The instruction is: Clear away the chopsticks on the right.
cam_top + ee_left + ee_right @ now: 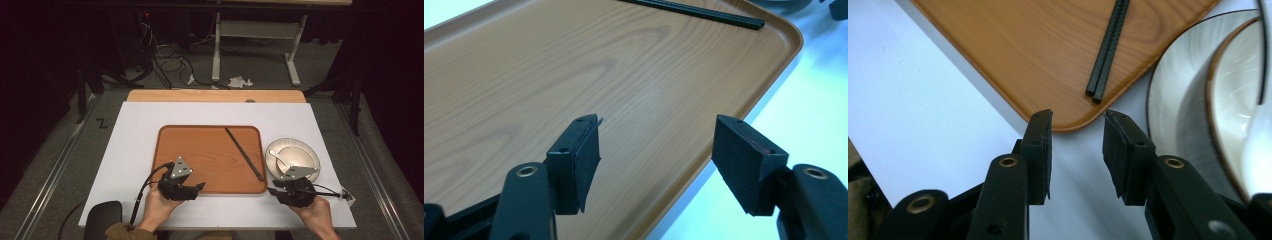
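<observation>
Tray point(200, 165) sits mid-table point(130, 150), nearer front edge. Chopsticks point(244, 153) lie on tray's right side, running diag. from back-centre to front-right corner. Plate point(274, 150) just off tray's right edge, w/ smaller dish point(305, 159) on it.

Even overhead light falls on the white surface point(130, 150) while the room behind is dim. Shadows are soft. Mild glare sheens the wooden tray point(624, 75) and the plate point(1188, 90). Close claw parts look slightly blurred.
</observation>
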The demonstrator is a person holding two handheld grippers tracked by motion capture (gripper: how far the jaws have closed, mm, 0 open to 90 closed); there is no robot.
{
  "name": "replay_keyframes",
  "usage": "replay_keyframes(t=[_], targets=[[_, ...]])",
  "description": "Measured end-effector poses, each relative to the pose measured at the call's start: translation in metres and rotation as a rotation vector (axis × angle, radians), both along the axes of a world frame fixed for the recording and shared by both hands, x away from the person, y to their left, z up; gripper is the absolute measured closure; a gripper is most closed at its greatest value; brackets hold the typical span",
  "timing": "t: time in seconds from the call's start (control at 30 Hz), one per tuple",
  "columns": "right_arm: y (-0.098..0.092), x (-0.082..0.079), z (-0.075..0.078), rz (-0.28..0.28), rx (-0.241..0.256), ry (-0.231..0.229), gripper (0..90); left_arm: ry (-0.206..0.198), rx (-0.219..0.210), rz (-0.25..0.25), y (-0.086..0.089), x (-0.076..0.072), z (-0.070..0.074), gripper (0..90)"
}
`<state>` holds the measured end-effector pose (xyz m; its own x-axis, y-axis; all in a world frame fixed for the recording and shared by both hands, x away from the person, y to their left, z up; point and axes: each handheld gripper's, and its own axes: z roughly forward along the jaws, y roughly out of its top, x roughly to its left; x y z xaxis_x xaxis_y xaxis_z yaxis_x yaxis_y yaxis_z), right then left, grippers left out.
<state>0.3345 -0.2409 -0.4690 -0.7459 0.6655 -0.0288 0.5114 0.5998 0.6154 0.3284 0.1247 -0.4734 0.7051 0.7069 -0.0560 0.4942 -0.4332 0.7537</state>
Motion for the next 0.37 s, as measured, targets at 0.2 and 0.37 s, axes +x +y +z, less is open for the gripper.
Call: replay_keyframes(t=[0.2, 0.37], targets=[[0.0012, 0.0005, -0.002, 0.001, -0.007, -0.008, 65.6, 0.001, -0.003, 0.001, 0.0003, 0.0001, 0.0001, 35.6], [0.002, 0.0009, -0.003, 0.001, -0.014, -0.005, 65.4, 0.001, -0.004, 0.002, 0.0008, 0.0006, 0.0003, 35.6]])
